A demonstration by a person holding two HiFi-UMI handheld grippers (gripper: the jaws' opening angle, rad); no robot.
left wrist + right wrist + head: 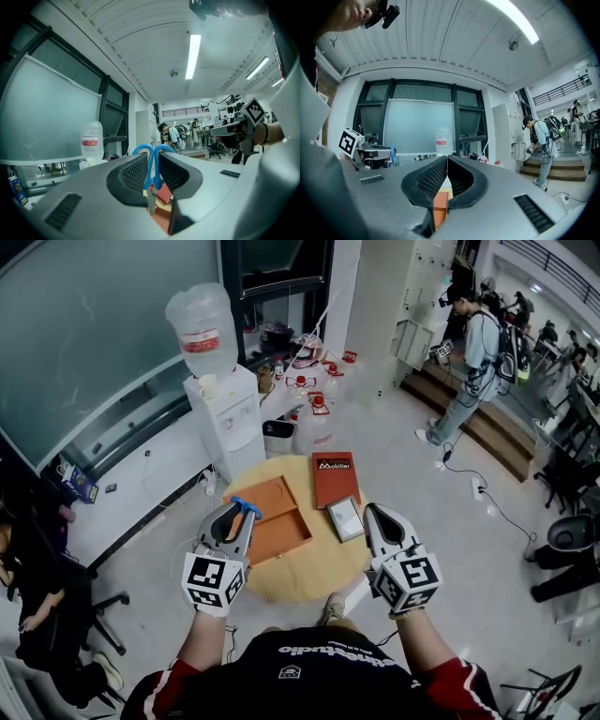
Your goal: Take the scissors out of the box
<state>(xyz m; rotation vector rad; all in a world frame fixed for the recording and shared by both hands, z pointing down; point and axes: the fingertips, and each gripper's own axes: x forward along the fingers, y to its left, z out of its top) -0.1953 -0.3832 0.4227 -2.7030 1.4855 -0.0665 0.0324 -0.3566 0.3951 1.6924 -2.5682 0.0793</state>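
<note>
Left gripper view, scissors [151, 172] partly hidden

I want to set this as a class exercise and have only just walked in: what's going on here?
A person stands over a round wooden table with a gripper in each hand. The left gripper is clamped on a pair of blue-handled scissors, held up off the open orange box that lies on the table. The right gripper is shut with nothing between its jaws and hangs beside the box.

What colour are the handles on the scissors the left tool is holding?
Blue. The scissors show best in the left gripper view.
</note>
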